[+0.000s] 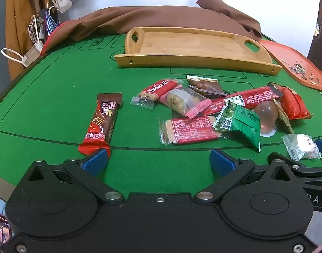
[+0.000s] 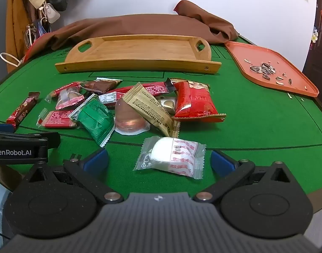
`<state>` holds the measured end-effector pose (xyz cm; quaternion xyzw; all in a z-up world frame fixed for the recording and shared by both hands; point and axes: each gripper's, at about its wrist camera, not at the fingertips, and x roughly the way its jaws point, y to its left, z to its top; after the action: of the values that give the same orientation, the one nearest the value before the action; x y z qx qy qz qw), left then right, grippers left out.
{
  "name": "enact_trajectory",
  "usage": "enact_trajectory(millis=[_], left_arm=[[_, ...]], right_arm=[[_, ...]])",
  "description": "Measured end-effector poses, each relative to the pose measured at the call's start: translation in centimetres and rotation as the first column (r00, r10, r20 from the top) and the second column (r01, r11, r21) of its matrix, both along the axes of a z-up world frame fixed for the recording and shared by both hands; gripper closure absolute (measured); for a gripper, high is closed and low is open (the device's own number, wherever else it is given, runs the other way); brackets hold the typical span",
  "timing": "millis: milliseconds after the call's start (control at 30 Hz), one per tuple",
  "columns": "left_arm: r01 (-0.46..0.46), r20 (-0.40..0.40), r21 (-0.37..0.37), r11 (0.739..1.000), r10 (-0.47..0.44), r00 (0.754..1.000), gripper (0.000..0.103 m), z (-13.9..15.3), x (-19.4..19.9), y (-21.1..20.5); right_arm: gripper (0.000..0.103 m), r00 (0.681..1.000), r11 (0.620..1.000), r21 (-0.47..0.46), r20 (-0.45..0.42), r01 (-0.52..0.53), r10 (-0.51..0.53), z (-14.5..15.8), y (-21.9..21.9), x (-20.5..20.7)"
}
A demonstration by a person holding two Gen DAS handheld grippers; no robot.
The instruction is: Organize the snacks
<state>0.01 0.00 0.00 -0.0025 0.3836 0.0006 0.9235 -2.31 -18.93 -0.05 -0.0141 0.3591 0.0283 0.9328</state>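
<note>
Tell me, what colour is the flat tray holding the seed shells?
Orange-red tray; it shows best in the right wrist view.

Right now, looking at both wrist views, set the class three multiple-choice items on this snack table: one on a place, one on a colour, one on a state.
1. Where does the wooden tray lie?
A. Beyond the snack pile
B. Under the pile
C. Off the table

2. What colour is the tray holding the seed shells?
A. Blue
B. Orange
C. White

3. How do the right gripper jaws stand?
A. Shut on a snack
B. Shut on nothing
C. Wide open

Key: 1 A, the tray sits empty behind the snack pile. 2 B, the orange tray is at the right. 3 C, the white-wrapped snack lies loose between the pads.
</note>
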Motion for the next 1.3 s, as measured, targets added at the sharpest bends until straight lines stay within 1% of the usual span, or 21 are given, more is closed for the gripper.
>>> enact_trajectory(millis=[233,267,367,467,733,1300], left_arm=[[0.000,0.001,0.003,1.000,0.000,1.000,0.000,-0.02,0.01,0.01],[0.001,0.001,0.003,1.000,-0.001,1.000,0.000,-0.02,0.02,0.02],[0.000,-0.001,0.003,1.000,0.000,1.000,0.000,-0.02,0.04,0.05],[-0.003,0.001,0.004,1.000,0.003,1.000,0.000,-0.04,-0.01,-0.01],[-0.003,-0.001,0.004,1.000,0.003,1.000,0.000,-0.48,-0.01,0.23],[-0.004,-0.006,0.004,1.000,0.004,1.000,0.000,-0.38,0.11,0.20]], right_arm=[[0.000,1.000,1.000,0.004,-0.001,-0.001,0.001,0.45,0.08,0.08],[0.000,1.000,1.000,0.004,-0.001,0.001,-0.001,-0.13,0.02,0.16],[0.000,1.000,1.000,0.004,0.010,0.004,-0.004,-0.52,0.01,-0.36],[0.000,1.000,1.000,0.005,-0.005,0.003,-0.003,-0.17,0.09,0.07],[0.000,1.000,1.000,0.004,-0.004,0.001,-0.001,-0.24,-0.06,-0.03],[0.000,1.000,1.000,0.003,-0.004,0.003,-0.003,0.05,0.05,-0.16]])
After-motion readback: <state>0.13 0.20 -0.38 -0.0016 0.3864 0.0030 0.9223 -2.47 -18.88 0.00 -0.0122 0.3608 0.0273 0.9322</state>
